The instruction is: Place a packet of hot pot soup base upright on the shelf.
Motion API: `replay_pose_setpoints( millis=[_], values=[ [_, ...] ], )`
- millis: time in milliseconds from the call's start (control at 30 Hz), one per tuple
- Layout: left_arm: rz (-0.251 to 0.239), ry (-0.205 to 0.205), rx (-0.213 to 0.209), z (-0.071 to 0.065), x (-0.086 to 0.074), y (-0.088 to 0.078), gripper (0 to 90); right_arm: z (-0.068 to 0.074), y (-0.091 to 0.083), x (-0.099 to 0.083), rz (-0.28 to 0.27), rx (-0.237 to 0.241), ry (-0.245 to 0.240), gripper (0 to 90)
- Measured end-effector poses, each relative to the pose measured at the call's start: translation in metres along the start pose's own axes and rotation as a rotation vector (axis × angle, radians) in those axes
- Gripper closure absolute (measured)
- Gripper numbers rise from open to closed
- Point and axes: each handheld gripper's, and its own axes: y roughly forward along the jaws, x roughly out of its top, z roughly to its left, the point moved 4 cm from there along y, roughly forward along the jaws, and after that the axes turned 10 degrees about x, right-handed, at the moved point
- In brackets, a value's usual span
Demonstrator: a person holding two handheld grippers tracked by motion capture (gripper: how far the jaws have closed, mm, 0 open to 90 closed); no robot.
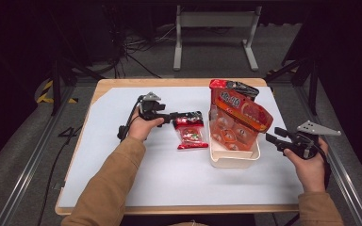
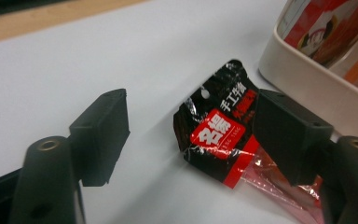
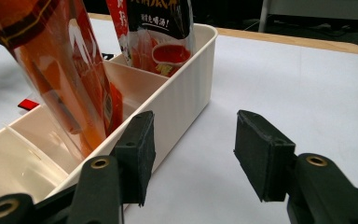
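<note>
— Dark curtains all round, cables on the floor behind; what have you got on the white surface (image 1: 169,179)?

— A cream divided bin (image 1: 233,159) right of centre in the high view, with an orange bag (image 1: 238,123) leaning up out of a middle compartment and a red-and-black bag (image 1: 233,87) standing behind it. I'd say they're propped upright because they're too tall to lie flat in the cells.

— And the loose one?

— The small black-and-red snack packet (image 1: 191,131) lies flat on the surface just left of the bin. My left tool (image 1: 188,115) has its jaws spread at the packet's top edge, not closed on it (one jaw sits over the packet's side in the left gripper view).

— Right hand?

— My right tool (image 1: 269,137) waits spread and empty beside the bin's right wall, probably ready to steady it.
</note>
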Motion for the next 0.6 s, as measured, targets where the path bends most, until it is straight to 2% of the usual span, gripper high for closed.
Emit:
replay_pose_setpoints(
  millis=[133,600],
  values=[
    [0.018,0.006,-0.024,-0.006,0.003,0.006,25.6,0.001,0.001,0.0,0.003,0.004,-0.001,47.7],
    [0.088,0.007,-0.015,-0.009,0.0,0.028,28.6,0.001,0.006,-0.001,0.009,0.017,0.001,46.8]
  ],
)
